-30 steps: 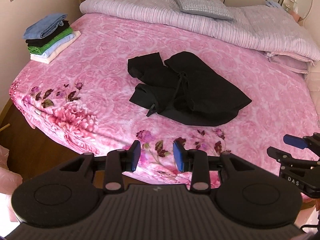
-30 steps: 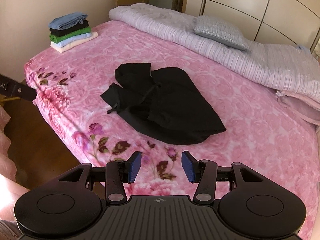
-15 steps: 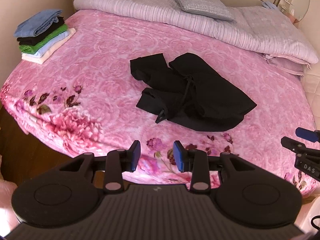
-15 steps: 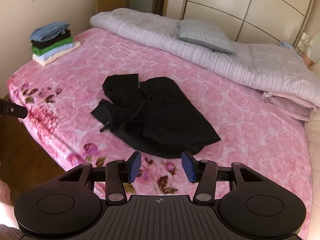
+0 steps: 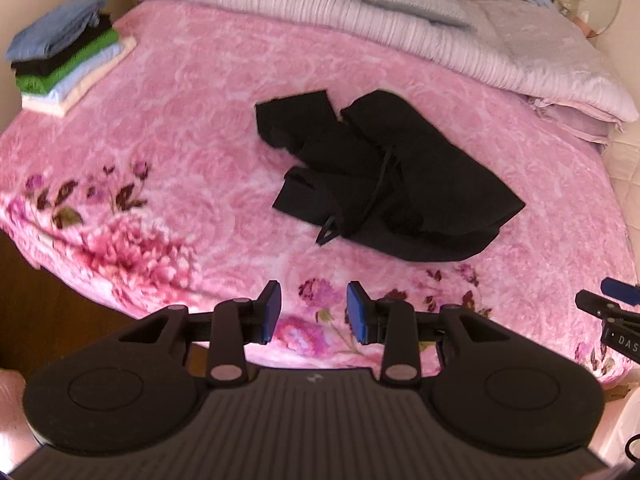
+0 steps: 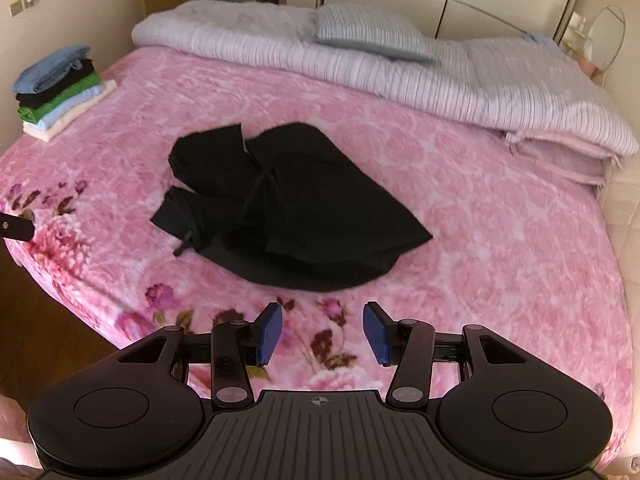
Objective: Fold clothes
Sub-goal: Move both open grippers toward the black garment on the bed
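The left gripper [image 5: 314,312] hangs over the near edge of the bed, jaws standing partly apart with nothing between the blue pads [image 5: 270,311]. Ahead of it and a little to its right, the black garment [image 5: 384,180] lies crumpled in the middle of the pink floral blanket [image 5: 180,120], its drawstring [image 5: 376,192] trailing toward the tool. Compared with a second ago, the garment sits lower and larger in this view and the bare floor at the lower left has shrunk: the left gripper has come in over the blanket's edge and tipped further down.

The right gripper [image 6: 323,332] likewise has its jaws apart, a bit wider than the left's, and empty. The garment [image 6: 296,208] lies just ahead of its pads, slightly to the left, well clear of them. A second ago this view was tilted, with the bed running diagonally; it has since levelled, and the garment has drawn nearer the middle.

Far ahead-left of both tools, the stack of folded clothes [image 5: 64,68] rests at the blanket's corner, unmoved. The rolled lilac quilt [image 6: 360,64] and grey pillow [image 6: 372,32] lie along the far side.

In the left view the right gripper's tip [image 5: 612,300] shows at the right edge.
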`<action>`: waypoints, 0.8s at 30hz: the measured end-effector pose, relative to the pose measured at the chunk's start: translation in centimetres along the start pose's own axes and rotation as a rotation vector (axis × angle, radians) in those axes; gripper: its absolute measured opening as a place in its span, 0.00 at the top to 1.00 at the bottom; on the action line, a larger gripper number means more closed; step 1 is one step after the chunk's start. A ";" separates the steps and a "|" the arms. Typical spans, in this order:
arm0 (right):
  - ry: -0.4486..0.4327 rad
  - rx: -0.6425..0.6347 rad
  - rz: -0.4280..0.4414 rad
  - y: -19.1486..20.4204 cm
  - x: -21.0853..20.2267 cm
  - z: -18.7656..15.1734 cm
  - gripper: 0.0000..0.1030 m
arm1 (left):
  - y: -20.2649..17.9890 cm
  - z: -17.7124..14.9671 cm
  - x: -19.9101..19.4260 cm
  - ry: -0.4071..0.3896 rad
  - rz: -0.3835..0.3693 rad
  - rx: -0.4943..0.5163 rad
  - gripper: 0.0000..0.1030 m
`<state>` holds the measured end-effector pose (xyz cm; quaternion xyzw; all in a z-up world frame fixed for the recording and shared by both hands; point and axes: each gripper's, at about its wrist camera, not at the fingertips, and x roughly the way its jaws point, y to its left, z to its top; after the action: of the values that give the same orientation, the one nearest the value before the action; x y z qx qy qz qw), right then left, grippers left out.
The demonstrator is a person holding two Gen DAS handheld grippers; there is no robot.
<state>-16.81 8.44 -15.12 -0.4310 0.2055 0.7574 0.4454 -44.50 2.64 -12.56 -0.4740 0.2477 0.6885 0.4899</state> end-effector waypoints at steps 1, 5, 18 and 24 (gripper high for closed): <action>0.005 -0.006 -0.001 -0.1 0.7 -0.2 0.52 | 0.2 -0.1 0.5 0.006 0.001 -0.009 0.69; 0.028 -0.068 -0.007 -0.5 3.8 -0.7 0.52 | 0.7 -0.3 2.9 0.033 0.011 -0.054 0.69; 0.010 -0.318 0.024 -5.5 11.7 0.7 0.52 | -1.8 1.6 10.1 0.063 0.062 -0.230 0.69; 0.037 -0.451 0.045 -6.7 16.4 0.1 0.52 | -2.1 2.0 13.6 0.071 0.067 -0.341 0.69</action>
<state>-14.91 20.17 -28.28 -0.5286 0.0486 0.7860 0.3170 -44.38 11.11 -23.64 -0.5659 0.1601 0.7192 0.3700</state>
